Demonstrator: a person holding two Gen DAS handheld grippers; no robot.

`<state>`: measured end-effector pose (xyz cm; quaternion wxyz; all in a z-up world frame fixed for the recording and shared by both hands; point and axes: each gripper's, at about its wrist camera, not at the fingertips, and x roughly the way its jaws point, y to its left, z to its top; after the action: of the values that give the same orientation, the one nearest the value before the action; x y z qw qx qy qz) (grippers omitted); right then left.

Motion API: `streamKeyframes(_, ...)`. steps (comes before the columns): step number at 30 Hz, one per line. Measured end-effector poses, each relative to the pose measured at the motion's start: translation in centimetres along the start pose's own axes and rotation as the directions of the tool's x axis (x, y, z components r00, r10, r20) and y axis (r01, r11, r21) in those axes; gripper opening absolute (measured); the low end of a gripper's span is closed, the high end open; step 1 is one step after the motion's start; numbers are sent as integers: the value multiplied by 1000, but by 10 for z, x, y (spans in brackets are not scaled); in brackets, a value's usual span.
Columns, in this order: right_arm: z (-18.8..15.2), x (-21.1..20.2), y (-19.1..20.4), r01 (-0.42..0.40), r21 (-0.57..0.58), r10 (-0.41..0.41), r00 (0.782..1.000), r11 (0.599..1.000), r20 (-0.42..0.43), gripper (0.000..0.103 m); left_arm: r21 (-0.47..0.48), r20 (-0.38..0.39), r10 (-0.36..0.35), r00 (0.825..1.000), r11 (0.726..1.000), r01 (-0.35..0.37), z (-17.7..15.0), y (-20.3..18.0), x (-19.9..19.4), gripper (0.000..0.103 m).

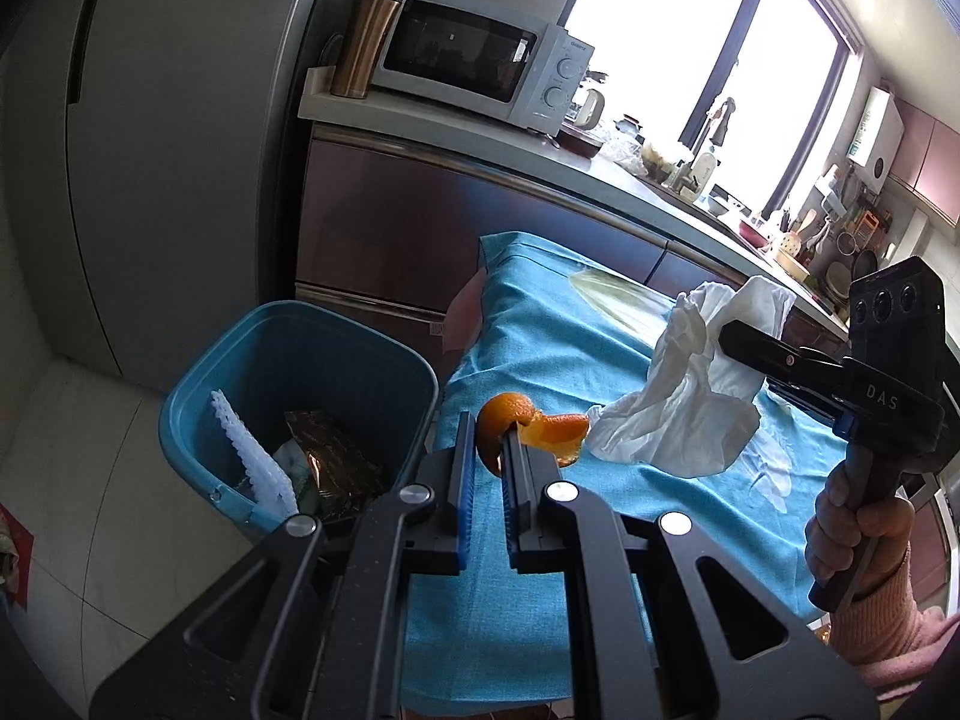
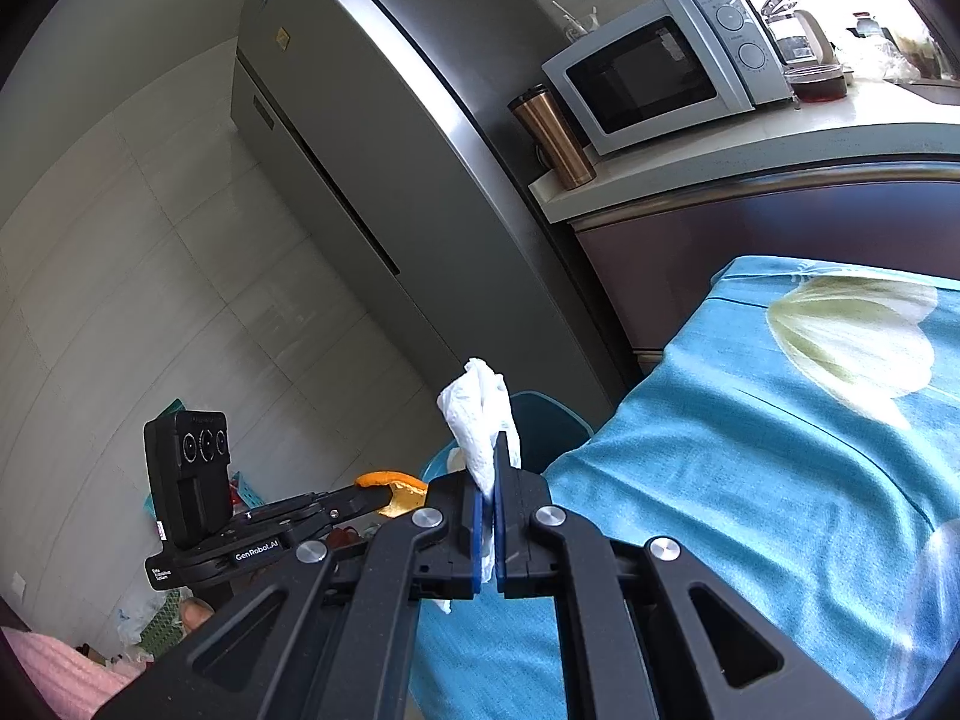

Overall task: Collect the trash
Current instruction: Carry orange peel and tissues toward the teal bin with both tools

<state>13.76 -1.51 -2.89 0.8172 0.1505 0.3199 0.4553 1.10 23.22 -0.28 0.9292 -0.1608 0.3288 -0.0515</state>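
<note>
Left gripper (image 1: 485, 450): jaws nearly together, clamped on a curl of orange peel (image 1: 522, 427). Peel sticks out past the blue pads, held in the air at the near-left edge of the blue tablecloth (image 1: 540, 348), just to the table side of the bin.

Right gripper (image 2: 497, 468): jaws pressed together on a crumpled white tissue (image 2: 480, 420). Tissue bunches up above the fingertips and a strip hangs down between the pads. In the left wrist view the same tissue (image 1: 690, 384) drapes from the gripper over the tablecloth; whether its lower edge touches the cloth cannot be told. A hand (image 1: 858, 534) in a pink sleeve grips the handle.

Blue trash bin (image 1: 300, 408) stands on the floor against the left end of the table. Inside it: a white ridged strip (image 1: 252, 462) leaning on the wall, and a dark foil wrapper (image 1: 336, 456).

Beyond the bin, a counter carries a microwave (image 1: 480, 66) with a copper tumbler (image 1: 366, 42) beside it.
</note>
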Motion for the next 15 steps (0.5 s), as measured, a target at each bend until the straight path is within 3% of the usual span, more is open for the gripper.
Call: streamKeyframes(15, 9, 29, 10, -41, -15, 41, 998, 999, -41, 2, -36, 17, 64, 998, 997, -64, 4, 29, -3, 8)
